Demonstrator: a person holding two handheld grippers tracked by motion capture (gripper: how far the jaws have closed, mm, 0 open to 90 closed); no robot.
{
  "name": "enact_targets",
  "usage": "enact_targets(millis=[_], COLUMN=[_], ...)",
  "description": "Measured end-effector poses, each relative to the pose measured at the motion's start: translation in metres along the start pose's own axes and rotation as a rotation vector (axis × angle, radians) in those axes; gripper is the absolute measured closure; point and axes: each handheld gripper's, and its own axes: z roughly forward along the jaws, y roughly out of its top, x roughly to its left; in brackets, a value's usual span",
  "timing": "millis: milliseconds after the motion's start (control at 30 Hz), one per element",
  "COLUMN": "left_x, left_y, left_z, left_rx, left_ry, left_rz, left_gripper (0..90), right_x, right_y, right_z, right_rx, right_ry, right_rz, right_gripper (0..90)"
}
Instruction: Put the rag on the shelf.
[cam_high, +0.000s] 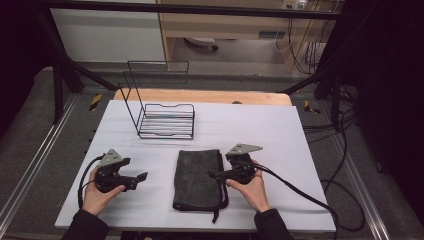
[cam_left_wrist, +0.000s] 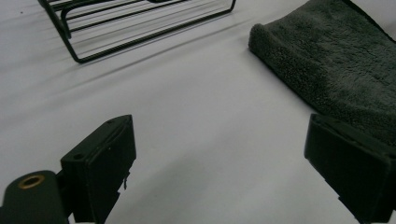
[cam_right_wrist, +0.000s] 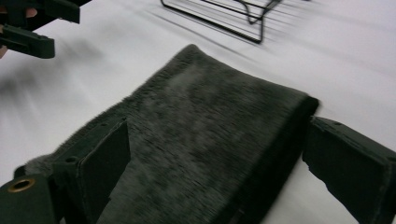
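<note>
The left gripper (cam_high: 141, 177), a black two-jaw claw held in the person's left hand (cam_high: 100, 196), rests low over the white table (cam_high: 280, 130) with its jaws spread wide and nothing between them; ahead of it to its right lies the folded dark grey fleecy towel (cam_left_wrist: 336, 60), and farther ahead to its left stands the black wire rack (cam_left_wrist: 140, 28). The right gripper (cam_high: 214, 175), in the right hand (cam_high: 252, 192), is also wide open, one jaw over the towel and the other just off its edge, gripping nothing. Beyond it the wire rack sits farther away on the table.
</note>
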Motion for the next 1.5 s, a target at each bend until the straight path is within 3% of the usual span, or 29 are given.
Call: enact_targets(millis=[100,433,633,933,1067,1300,1500], left_x=[-0.005,-0.02,-0.025,-0.033,-0.037,-0.04,-0.041], left_y=[0.007,0.032,0.046,0.066,0.073,0.077,0.073], left_z=[0.004,0.027,0.047,0.071,0.082,0.101,0.116], left_rx=[0.006,0.02,0.032,0.045,0.068,0.088,0.16], left_ry=[-0.002,-0.005,-0.01,-0.01,0.008,0.01,0.018], left_rz=[0.009,0.017,-0.007,-0.028,-0.027,-0.071,-0.075], left_gripper=[9.0,9.6,10.9,13.2,14.9,27.7,41.5], right_x=[-0.013,-0.034,-0.037,-0.036,-0.036,-0.036,-0.036], right_y=[-0.007,-0.031,-0.038,-0.038,-0.038,-0.038,-0.038], right_z=[-0.007,-0.024,-0.026,-0.03,-0.03,-0.03,-0.03], right_rx=[-0.002,-0.021,0.013,-0.004,-0.001,-0.005,-0.003], right_ry=[-0.013,-0.036,-0.052,-0.057,-0.056,-0.053,-0.046], right_rz=[0.003,0.029,0.031,0.032,0.032,0.036,0.041], right_gripper=[4.6,2.8,1.9,1.7,1.8,1.8,1.9])
